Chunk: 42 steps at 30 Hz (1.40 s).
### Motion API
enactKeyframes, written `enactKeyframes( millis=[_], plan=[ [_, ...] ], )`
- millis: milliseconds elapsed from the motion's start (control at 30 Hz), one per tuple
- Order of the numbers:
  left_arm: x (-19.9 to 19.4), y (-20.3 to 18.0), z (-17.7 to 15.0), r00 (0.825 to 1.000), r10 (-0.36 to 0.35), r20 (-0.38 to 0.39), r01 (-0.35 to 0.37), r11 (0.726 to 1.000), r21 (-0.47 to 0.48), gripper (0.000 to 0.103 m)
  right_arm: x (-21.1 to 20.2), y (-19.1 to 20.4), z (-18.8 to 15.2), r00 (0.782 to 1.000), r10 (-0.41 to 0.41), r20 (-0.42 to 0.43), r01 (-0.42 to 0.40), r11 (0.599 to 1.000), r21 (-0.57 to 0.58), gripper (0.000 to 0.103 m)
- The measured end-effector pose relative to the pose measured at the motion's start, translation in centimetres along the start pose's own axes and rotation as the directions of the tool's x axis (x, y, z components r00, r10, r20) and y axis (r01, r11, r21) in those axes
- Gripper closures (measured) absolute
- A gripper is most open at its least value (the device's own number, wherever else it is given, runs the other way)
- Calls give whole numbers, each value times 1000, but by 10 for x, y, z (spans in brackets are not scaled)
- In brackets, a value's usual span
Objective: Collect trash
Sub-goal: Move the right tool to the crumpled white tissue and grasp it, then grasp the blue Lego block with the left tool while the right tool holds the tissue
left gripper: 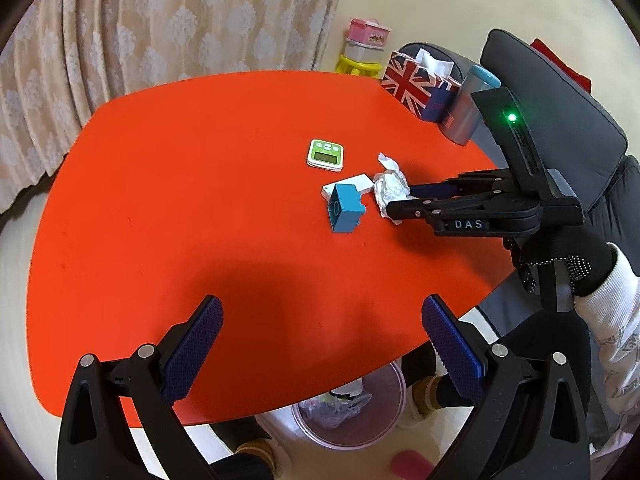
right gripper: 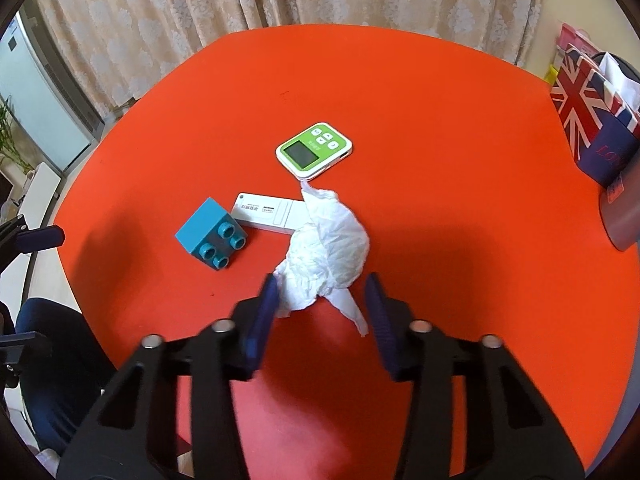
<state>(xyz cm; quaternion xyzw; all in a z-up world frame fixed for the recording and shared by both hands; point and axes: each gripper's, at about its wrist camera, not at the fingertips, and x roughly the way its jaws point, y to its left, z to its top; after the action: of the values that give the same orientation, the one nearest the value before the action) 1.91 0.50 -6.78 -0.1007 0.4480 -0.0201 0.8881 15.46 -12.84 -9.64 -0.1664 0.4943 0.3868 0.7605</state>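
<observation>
Your left gripper (left gripper: pixel 322 316) hangs over the near edge of the round orange-red table (left gripper: pixel 180 200), its two blue-padded fingers (left gripper: pixel 192 354) spread wide with nothing between them. Below that edge, on the floor, sits a clear plastic waste bin (left gripper: pixel 384 424) with crumpled wrappers inside.

Moving right across the tabletop in the right wrist view, you first meet a blue plastic building block (right gripper: pixel 211 233) lying on its side, studs facing you. Touching its far side is a flat white rectangular device (right gripper: pixel 266 213) with a printed label. Beyond that, a little apart, lies a green and white square digital timer (right gripper: pixel 314 150), screen up.

Just right of the white device sits the trash itself: a crumpled white tissue wad (right gripper: pixel 326 254), resting on the table and overlapping the device's right end. Your right gripper (right gripper: pixel 322 304) is brought up to it with the jaws moderately open. The near part of the wad and its trailing tail lie between the two blue pads; the left pad (right gripper: pixel 266 300) is at the paper's edge, while the right pad stands clear of it.

At the far right edge of the table stands a Union Jack patterned tissue box (right gripper: pixel 580 108), with a grey cylindrical container (left gripper: pixel 466 112) just beside it.
</observation>
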Motion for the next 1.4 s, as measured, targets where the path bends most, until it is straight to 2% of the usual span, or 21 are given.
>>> enactKeyframes(
  millis=[33, 67, 233, 700, 1200, 1233, 1333, 1400],
  plan=[
    [0, 0, 0, 1000, -1, 0, 1, 1000, 1, 7, 0, 0, 0, 1000, 1, 1, -1, 1000, -1, 78],
    [0, 0, 0, 1000, -2, 1, 2, 1000, 2, 7, 0, 1, 0, 1000, 0, 2, 0, 1000, -3, 82],
    [2, -1, 3, 1000, -4, 2, 3, 1000, 8, 7, -2, -1, -2, 1000, -7, 17, 7, 1000, 5, 93],
    [24, -14, 30, 1000, 1, 10, -2, 999, 36, 7, -46, -5, -1, 996, 5, 83, -9, 999, 46, 95],
    [69, -16, 60, 997, 34, -63, -31, 998, 47, 8, -67, -19, -17, 995, -11, 102, 2, 996, 87, 95],
    [73, -16, 61, 997, 36, -69, -33, 998, 45, 9, -67, -20, -17, 995, -11, 103, 2, 996, 89, 95],
    [83, -16, 61, 995, 38, -89, -35, 999, 34, 27, -68, -23, -19, 995, -11, 104, 1, 996, 93, 95],
    [88, -16, 60, 995, 36, -96, -33, 999, 32, 34, -68, -24, -20, 995, -10, 104, 0, 995, 95, 95]
  ],
)
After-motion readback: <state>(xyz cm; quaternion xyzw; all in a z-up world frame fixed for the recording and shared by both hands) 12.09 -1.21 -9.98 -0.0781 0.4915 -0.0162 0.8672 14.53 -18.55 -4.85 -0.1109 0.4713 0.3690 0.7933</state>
